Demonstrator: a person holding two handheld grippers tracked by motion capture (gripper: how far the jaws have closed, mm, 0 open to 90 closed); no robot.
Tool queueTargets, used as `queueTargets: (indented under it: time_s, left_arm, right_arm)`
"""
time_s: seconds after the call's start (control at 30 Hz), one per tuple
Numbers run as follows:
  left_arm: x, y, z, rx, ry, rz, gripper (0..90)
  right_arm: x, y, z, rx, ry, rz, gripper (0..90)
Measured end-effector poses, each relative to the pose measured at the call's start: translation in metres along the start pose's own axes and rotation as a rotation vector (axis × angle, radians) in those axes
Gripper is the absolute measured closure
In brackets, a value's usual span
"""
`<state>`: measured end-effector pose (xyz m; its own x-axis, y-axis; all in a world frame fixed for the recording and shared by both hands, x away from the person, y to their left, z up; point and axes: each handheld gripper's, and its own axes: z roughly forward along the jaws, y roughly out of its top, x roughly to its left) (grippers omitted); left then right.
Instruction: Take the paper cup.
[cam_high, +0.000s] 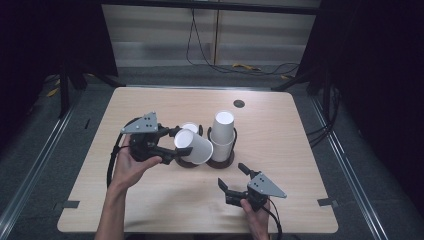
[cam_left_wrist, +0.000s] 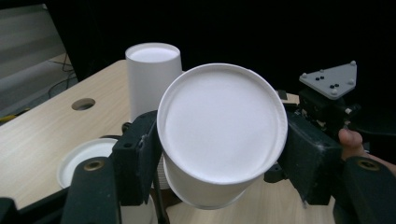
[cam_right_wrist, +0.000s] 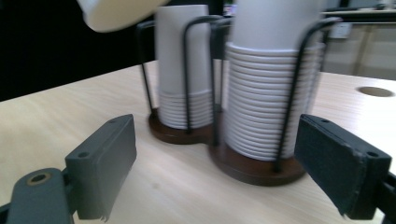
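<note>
Dark curtains surround a pale wooden table (cam_high: 150, 200) with a small round hole (cam_high: 239, 103) near its far edge. At the table's centre stands a double cup holder (cam_high: 220, 161) with a dark wooden base and black wire uprights. Its right bay holds a tall stack of white paper cups (cam_high: 222, 131), upside down; its left bay holds a shorter stack (cam_high: 190, 127).

On the left, a person's left hand (cam_high: 132, 167) holds the left gripper (cam_high: 176, 142), a grey three-cornered plate on top. Its two black jaws are closed on the sides of a single white paper cup (cam_high: 193, 146), tipped on its side, lifted just above and in front of the shorter stack. In the left gripper view the cup's flat base (cam_left_wrist: 222, 122) faces the camera.

Near the front right, the right hand (cam_high: 255, 217) holds the right gripper (cam_high: 233, 177) low over the table, pointing toward the holder. Its jaws stand wide apart, nothing between them. It may be resting on the wood; the angle leaves that unclear.
</note>
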<state>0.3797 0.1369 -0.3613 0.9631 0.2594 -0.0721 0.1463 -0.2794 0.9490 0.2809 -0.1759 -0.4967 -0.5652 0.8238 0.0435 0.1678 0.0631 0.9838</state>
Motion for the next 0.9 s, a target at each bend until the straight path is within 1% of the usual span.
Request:
queueTargets:
  time_s: [0.07, 0.1, 0.13, 0.17, 0.2, 0.27, 0.3, 0.33, 0.37, 0.43, 0.47, 0.6, 0.67, 0.73, 0.77, 0.8, 0.83, 0.87, 0.9]
  left_arm:
    - [-0.001, -0.005, 0.003, -0.005, -0.009, -0.005, 34.3]
    - [-0.001, -0.007, 0.004, -0.005, -0.013, -0.012, 34.3]
    - [-0.001, -0.010, 0.005, -0.002, -0.010, -0.015, 34.2]
    - [-0.001, -0.012, 0.006, -0.004, -0.011, -0.020, 34.2]
    - [0.000, -0.015, 0.007, -0.005, -0.022, -0.025, 34.3]
    - [-0.001, -0.021, 0.009, -0.004, -0.027, -0.031, 34.2]
    - [-0.002, -0.022, 0.010, -0.006, -0.020, -0.030, 34.3]
    - [-0.003, -0.026, 0.012, -0.005, -0.022, -0.028, 34.3]
    - [-0.003, -0.029, 0.013, -0.005, -0.031, -0.034, 34.3]
    - [-0.005, -0.034, 0.016, -0.005, -0.030, -0.034, 34.3]
    - [-0.006, -0.037, 0.017, -0.007, -0.041, -0.044, 34.3]
    - [-0.010, -0.045, 0.019, -0.009, -0.065, -0.052, 34.3]
    - [-0.011, -0.049, 0.020, -0.012, -0.083, -0.066, 34.3]
    - [-0.012, -0.054, 0.020, -0.016, -0.082, -0.081, 34.3]
    - [-0.011, -0.056, 0.020, -0.015, -0.080, -0.087, 34.2]
    - [-0.010, -0.059, 0.020, -0.022, -0.084, -0.099, 34.3]
    - [-0.010, -0.061, 0.019, -0.035, -0.100, -0.108, 34.3]
    - [-0.010, -0.064, 0.018, -0.047, -0.107, -0.114, 34.3]
    - [-0.010, -0.066, 0.018, -0.045, -0.110, -0.116, 34.3]
  right_arm:
    - [0.004, 0.002, 0.002, -0.007, 0.038, -0.007, 12.7]
    - [0.005, 0.003, 0.003, -0.012, 0.052, 0.002, 12.7]
    - [0.006, 0.004, 0.003, -0.020, 0.084, -0.001, 12.7]
    - [0.006, 0.004, 0.003, -0.020, 0.084, -0.001, 12.7]
    - [0.007, 0.005, 0.004, -0.023, 0.091, -0.003, 12.7]
    - [0.007, 0.006, 0.004, -0.022, 0.116, -0.005, 12.7]
    - [0.007, 0.006, 0.005, -0.023, 0.128, -0.002, 12.8]
    - [0.008, 0.007, 0.005, -0.023, 0.132, -0.002, 12.8]
    - [0.008, 0.007, 0.005, -0.025, 0.142, -0.006, 12.8]
    - [0.008, 0.007, 0.005, -0.021, 0.165, -0.006, 12.9]
    - [0.009, 0.007, 0.005, -0.019, 0.171, -0.003, 12.9]
    - [0.010, 0.008, 0.006, -0.021, 0.200, -0.010, 12.8]
    - [0.011, 0.008, 0.006, -0.025, 0.208, -0.013, 12.8]
    - [0.011, 0.008, 0.006, -0.024, 0.233, -0.011, 12.8]
    - [0.011, 0.009, 0.006, -0.025, 0.235, -0.010, 12.7]
    - [0.011, 0.009, 0.006, -0.025, 0.241, -0.011, 12.7]
    - [0.011, 0.009, 0.006, -0.024, 0.253, -0.014, 12.7]
    - [0.012, 0.009, 0.007, -0.023, 0.262, -0.017, 12.7]
    - [0.012, 0.008, 0.007, -0.024, 0.268, -0.016, 12.7]
